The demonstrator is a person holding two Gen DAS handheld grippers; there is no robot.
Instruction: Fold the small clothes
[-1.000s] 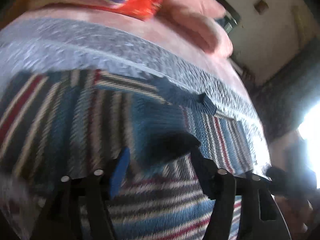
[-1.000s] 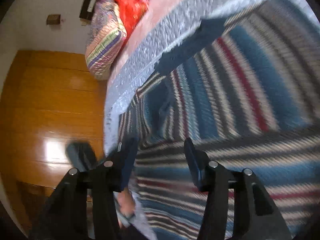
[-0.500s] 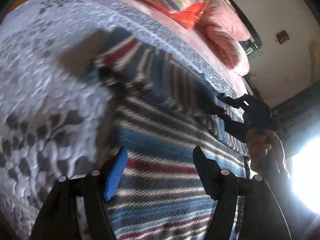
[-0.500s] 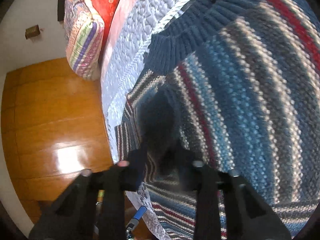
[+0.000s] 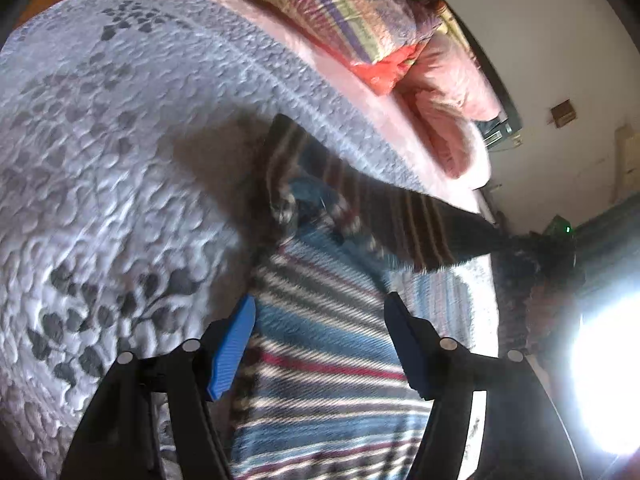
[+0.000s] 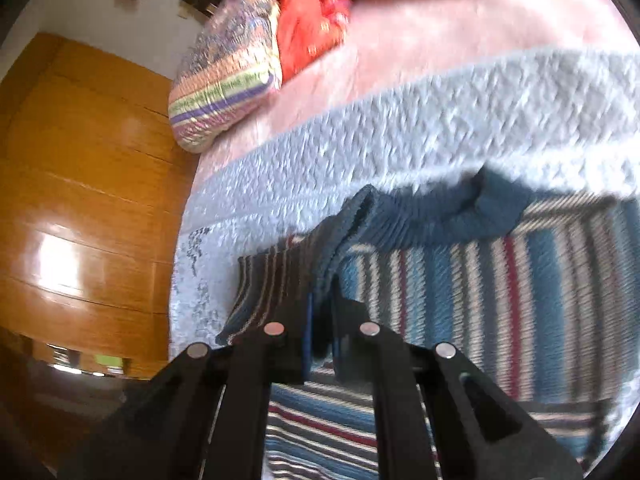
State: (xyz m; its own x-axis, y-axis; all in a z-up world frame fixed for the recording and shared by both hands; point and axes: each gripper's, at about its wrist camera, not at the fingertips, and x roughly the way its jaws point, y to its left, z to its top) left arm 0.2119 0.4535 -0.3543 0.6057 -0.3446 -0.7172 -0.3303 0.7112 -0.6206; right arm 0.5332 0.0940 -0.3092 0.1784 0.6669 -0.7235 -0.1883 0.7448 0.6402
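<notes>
A striped knit sweater (image 5: 320, 344) in blue, white, red and grey lies on the quilted bed cover (image 5: 100, 160). My left gripper (image 5: 320, 320) hovers open over its striped body, blue pads apart with nothing between them. My right gripper (image 6: 320, 312) is shut on the sweater's edge near the dark blue ribbed collar (image 6: 432, 216), lifting it off the bed. In the left wrist view that lifted part (image 5: 400, 216) stretches toward the right gripper (image 5: 536, 252) at the far right. The rest of the sweater (image 6: 520, 288) lies flat.
A striped pillow (image 6: 224, 80) and a red cushion (image 6: 308, 20) lie at the head of the bed on a pink sheet (image 6: 440, 28). A wooden wardrobe (image 6: 80, 200) stands beside the bed. Bright window glare (image 5: 608, 380) fills the right.
My right gripper closed on the sweater near the collar and lifted it up and across. My left gripper drew back from the sweater and stays open.
</notes>
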